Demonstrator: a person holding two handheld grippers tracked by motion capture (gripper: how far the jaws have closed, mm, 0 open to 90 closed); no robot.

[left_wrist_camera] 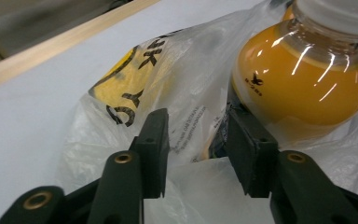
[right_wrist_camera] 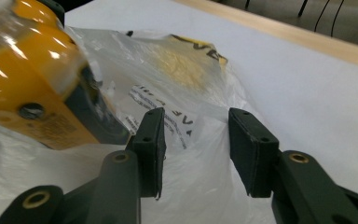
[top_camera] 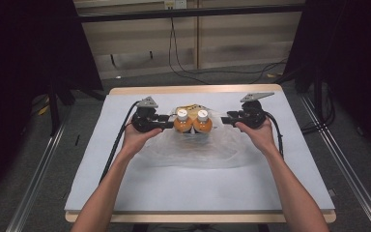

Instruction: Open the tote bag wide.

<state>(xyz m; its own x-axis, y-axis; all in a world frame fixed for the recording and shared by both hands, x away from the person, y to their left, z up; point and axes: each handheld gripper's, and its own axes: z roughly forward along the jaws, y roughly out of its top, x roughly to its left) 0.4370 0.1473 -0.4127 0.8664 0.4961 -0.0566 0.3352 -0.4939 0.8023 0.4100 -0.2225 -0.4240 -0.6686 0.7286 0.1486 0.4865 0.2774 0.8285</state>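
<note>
Two orange juice bottles with white caps, the left one (top_camera: 182,122) and the right one (top_camera: 202,122), stand side by side on a clear plastic bag (top_camera: 193,150) with yellow and black print. My left gripper (top_camera: 170,123) is open right beside the left bottle. In the left gripper view, bag film (left_wrist_camera: 168,84) lies between the jaws of that gripper (left_wrist_camera: 196,140), and the bottle (left_wrist_camera: 303,79) bulges just past the right jaw. My right gripper (top_camera: 224,119) is open at the bag's right edge. Its own view shows the gripper (right_wrist_camera: 196,140) around bag film (right_wrist_camera: 186,88), the bottle (right_wrist_camera: 23,70) to its left.
A pale blue mat (top_camera: 198,188) covers the wooden table (top_camera: 193,90). The bag spreads toward the person in front of the bottles. Cables (top_camera: 183,67) lie on the floor beyond the far edge, and dark curtains hang at both sides.
</note>
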